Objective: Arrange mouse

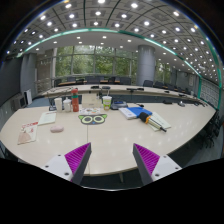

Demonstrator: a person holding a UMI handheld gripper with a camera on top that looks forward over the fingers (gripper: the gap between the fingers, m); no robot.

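Down at the near edge of the table [110,140] the gripper [112,157] hangs with its fingers spread wide, purple pads [77,156] facing each other and nothing between them, just bare tabletop. So it's open and holding zilch.

The mouse [57,128] looks to be that small pale oval lying on the table beyond the left finger, well apart from it. Honestly it's tiny, so I can't say more about it. Close by on that side there's a white sheet [47,118], and further back a cluster of bottles and cups [72,102] standing upright.

Straight ahead of the fingers, mid-table, sits a pair of green-rimmed rings [92,119], maybe tape rolls, can't tell. Off beyond the right finger there's a blue and yellow pile of stuff [142,114]. Behind the table are more desks, chairs and big windows [100,66] under a ceiling full of lights.
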